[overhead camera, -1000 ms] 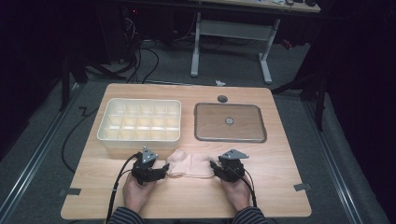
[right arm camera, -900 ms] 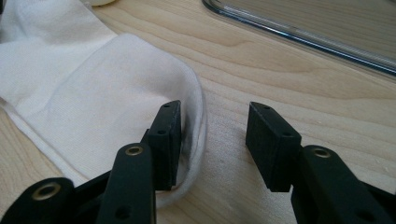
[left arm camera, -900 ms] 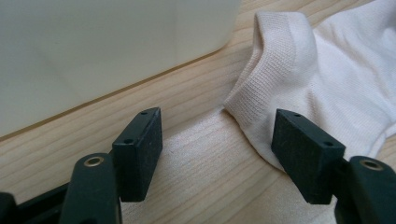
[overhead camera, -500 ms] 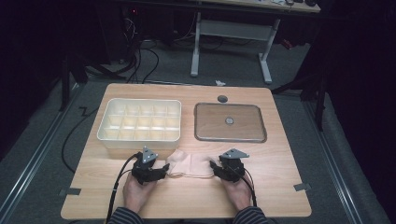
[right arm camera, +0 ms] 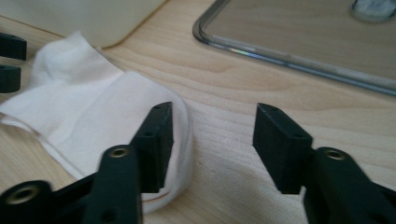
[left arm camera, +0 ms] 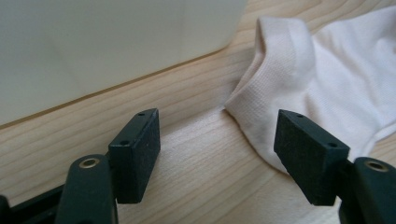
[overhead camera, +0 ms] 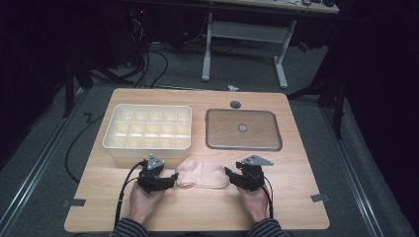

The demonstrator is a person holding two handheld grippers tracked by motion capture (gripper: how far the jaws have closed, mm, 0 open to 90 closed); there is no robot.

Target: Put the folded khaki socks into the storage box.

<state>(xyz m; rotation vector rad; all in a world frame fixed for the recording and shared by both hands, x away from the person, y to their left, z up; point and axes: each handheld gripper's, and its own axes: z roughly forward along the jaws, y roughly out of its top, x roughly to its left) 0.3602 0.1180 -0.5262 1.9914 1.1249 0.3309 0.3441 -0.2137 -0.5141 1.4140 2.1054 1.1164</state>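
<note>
Standing by the table [overhead camera: 296,197], I judged the work to be a pause between steps in handling the sock [overhead camera: 203,175], which lay flat near the front edge, between the two grippers and just in front of the divided box [overhead camera: 147,129]. The lid [overhead camera: 243,129] sat beside that box, well apart from the sock. The left gripper [overhead camera: 170,178] had its jaws spread with nothing between them, one pad just over the sock's cuff end [left arm camera: 261,107]. The right gripper [overhead camera: 230,175] had just been opening; its jaws stood apart over bare wood, one pad at the sock's rounded end [right arm camera: 184,140], not pressing it. Next, I reckoned, each would need to close on its own end of the soft cloth, catching both layers without dragging it. The wood was pale and bare; beyond lay grey floor, cables [overhead camera: 158,64] and a white desk frame [overhead camera: 244,37] in a dark room.
</note>
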